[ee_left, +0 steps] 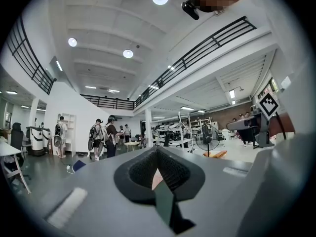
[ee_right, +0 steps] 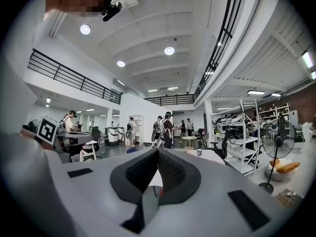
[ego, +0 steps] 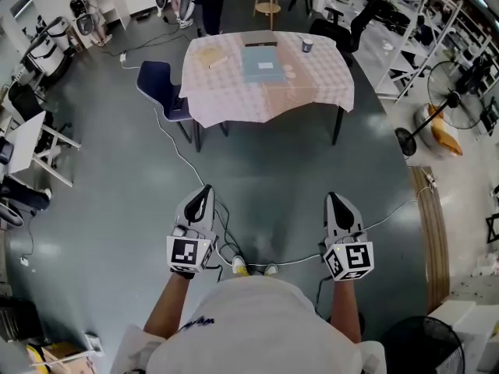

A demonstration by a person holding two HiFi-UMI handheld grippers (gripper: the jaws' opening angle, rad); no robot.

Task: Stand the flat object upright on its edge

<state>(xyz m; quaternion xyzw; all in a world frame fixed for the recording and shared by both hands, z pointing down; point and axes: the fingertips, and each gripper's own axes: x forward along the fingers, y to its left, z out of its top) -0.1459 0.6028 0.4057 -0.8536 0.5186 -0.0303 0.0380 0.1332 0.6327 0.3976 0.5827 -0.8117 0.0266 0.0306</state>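
Note:
A flat blue-grey book-like object (ego: pixel 262 64) lies flat on a table (ego: pixel 234 100) draped in a pale pink cloth, far ahead of me in the head view. My left gripper (ego: pixel 204 190) and right gripper (ego: pixel 332 199) are held level in front of my body, well short of the table. Both are shut with nothing between the jaws. In the left gripper view the left gripper's (ee_left: pixel 157 149) black pads meet; in the right gripper view the right gripper's (ee_right: pixel 158 151) pads meet too. Past the right jaws the table's edge (ee_right: pixel 210 155) shows.
On the table also lie a tan flat item (ego: pixel 210 56) and a small cup (ego: pixel 307 45). A blue chair (ego: pixel 161 89) stands at the table's left. Cables (ego: pixel 187 166) run across the grey floor. A fan (ego: pixel 443 104) and shelving stand at the right; people stand at the back.

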